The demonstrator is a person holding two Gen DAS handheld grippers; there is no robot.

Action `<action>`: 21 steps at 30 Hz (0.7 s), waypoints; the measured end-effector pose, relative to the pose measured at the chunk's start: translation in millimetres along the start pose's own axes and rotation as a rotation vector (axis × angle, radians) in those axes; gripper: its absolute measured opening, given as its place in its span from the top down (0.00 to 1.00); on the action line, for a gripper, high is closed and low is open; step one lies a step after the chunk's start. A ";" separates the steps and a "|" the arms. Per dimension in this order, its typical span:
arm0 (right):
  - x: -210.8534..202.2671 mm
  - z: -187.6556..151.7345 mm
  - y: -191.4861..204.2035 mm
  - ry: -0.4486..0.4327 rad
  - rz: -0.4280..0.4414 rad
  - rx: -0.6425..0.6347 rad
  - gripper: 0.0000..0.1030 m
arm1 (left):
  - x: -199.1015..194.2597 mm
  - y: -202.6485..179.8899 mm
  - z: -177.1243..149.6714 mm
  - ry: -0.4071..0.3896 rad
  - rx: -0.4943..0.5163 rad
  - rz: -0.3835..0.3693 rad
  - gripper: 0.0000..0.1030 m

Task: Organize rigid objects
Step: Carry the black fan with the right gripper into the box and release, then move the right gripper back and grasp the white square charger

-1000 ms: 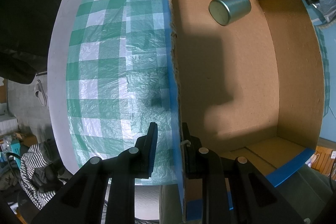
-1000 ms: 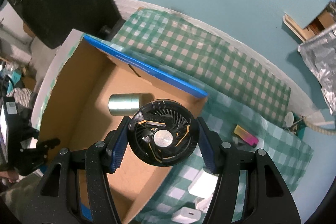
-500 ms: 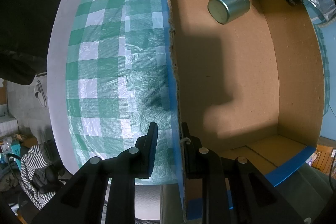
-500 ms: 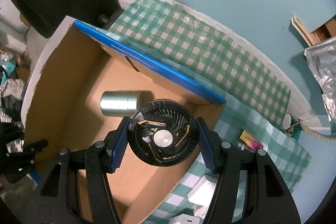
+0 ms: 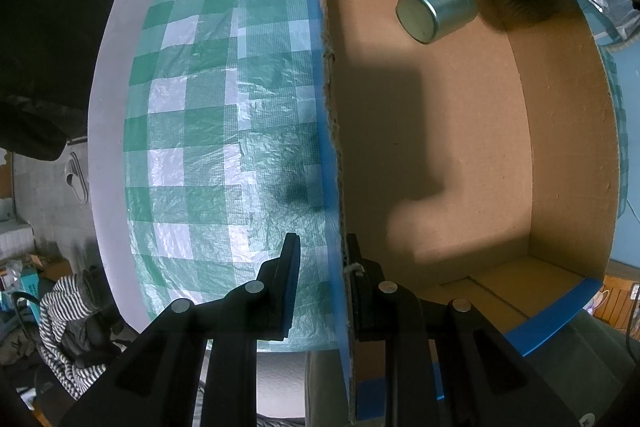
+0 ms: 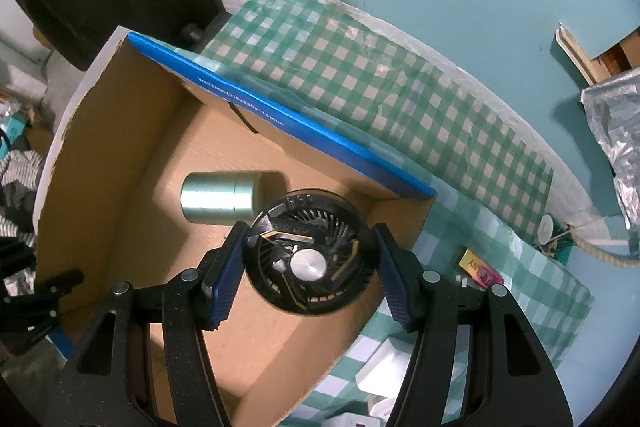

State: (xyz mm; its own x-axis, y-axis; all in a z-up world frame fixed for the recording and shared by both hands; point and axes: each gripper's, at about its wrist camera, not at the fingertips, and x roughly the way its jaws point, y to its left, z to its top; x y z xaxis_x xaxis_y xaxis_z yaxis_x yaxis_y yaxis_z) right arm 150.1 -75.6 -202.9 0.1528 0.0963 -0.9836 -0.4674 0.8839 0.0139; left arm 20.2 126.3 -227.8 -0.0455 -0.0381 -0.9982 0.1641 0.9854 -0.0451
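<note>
The right gripper (image 6: 310, 261) has its jaws pinching a black round fan (image 6: 310, 255) above the open cardboard box (image 6: 120, 163). The left gripper (image 5: 322, 283) has its jaws straddling the box's wall, one inside, one outside. A metal tin (image 6: 220, 201) lies on its side at the fan's 10 o'clock.

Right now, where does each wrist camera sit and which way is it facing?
Left wrist: on the left gripper, low at the cardboard box edge, looking along the wall it straddles; both fingers show.
Right wrist: on the right gripper, above the box, facing down into it; its fingers clamp the black fan.
Shared: the box interior and the metal tin lying on its side; the left view also catches the fan, blurred, near the tin.
</note>
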 end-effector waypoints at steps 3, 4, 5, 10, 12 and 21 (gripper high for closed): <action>-0.1 0.2 -1.5 -0.001 0.004 0.014 0.39 | 0.3 0.3 0.4 0.001 -0.001 0.001 0.79; -0.4 0.4 -2.1 -0.003 0.004 0.015 0.39 | 0.3 0.3 0.4 0.001 0.000 0.001 0.79; -0.5 0.7 -2.6 -0.003 0.003 0.017 0.38 | 0.3 0.4 0.6 0.002 0.001 0.001 0.79; -2.2 0.8 -4.9 -0.011 0.012 0.031 0.37 | -0.3 0.4 1.3 0.003 0.001 0.002 0.79; -6.5 -0.5 -6.0 -0.021 0.016 0.042 0.37 | -0.2 0.1 1.3 0.003 0.001 0.002 0.79; -42.4 -13.7 -21.4 -0.078 0.041 0.106 0.31 | -0.8 -2.0 1.4 0.001 0.006 0.005 0.79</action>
State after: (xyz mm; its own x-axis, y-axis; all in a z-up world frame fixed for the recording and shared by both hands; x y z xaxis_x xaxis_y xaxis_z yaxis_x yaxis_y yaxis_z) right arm 141.7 -104.8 -164.0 0.2043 0.1648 -0.9649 -0.3808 0.9215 0.0768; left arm 21.3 124.2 -227.0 -0.0453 -0.0333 -0.9984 0.1702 0.9846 -0.0406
